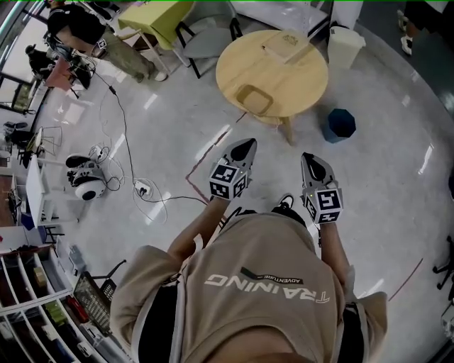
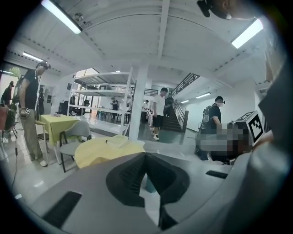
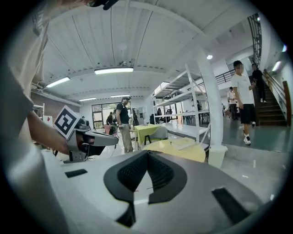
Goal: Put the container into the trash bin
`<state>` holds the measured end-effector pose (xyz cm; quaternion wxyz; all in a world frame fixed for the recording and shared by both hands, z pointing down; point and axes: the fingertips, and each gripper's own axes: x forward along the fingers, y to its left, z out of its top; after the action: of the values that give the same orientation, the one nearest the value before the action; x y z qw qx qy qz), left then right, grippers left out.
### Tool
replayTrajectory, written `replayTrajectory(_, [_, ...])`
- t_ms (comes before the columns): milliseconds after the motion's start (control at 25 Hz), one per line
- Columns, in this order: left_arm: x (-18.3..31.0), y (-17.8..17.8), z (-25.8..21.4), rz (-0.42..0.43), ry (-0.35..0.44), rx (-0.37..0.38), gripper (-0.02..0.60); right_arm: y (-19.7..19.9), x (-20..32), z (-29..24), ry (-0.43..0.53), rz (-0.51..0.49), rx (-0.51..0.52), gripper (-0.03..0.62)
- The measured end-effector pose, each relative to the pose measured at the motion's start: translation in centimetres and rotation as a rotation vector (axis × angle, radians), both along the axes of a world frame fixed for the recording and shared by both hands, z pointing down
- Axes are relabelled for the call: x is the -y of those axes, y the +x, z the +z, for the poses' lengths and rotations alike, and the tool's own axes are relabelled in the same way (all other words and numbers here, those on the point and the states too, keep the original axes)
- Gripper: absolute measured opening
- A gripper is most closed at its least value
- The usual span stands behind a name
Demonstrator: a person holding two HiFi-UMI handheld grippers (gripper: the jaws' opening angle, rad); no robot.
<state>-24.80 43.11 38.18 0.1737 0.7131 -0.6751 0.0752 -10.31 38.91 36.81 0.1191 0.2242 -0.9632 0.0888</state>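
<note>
One round pale wooden bench stands on a glossy light-grey floor marked with thin red lines. On the bench lie two things. One is a tan rectangular open container, at the bench edge nearest the person. The other is a flat cardboard-coloured box at the far side.

Two bins stand on the floor by the bench: a white square bin just beyond its far right edge, and a dark blue hexagonal tub beside its near right edge.

The two grippers are held short of the bench and well apart from the container. The left gripper has its fingers closed together on nothing. The right gripper likewise has its fingers pressed together and empty.

Beyond the bench are one grey chair and one yellow-green clothed table. Far to the left of the bench a white wheeled device sits among cables.
</note>
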Motion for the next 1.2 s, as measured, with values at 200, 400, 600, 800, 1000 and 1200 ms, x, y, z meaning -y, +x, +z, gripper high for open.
replayTrajectory(200, [2.7,0.0,0.2,-0.023,0.001,0.005,0.007,-0.2,2.7,0.4,-0.006,-0.017,0.008,-0.003])
replayTrajectory(400, [4.8,-1.0,0.3,-0.044,-0.002,0.011,0.007,-0.9,4.7,0.8,-0.020,-0.034,0.000,-0.003])
replayTrajectory(600, [7.0,-2.8,1.1,-0.048,-0.017,0.002,0.007,-2.2,6.8,1.7,-0.035,-0.038,-0.025,-0.003])
replayTrajectory(800, [9.3,-4.8,2.2,-0.023,-0.025,-0.021,0.007,-4.1,8.9,2.2,-0.049,-0.012,-0.036,-0.003])
replayTrajectory(1000, [11.9,-7.1,3.1,0.009,-0.047,-0.007,0.006,-6.8,11.6,1.5,-0.056,0.002,-0.032,-0.002])
replayTrajectory(1200, [14.3,-10.4,3.5,0.042,-0.062,-0.021,0.008,-10.6,14.5,1.0,-0.048,0.028,-0.041,-0.002])
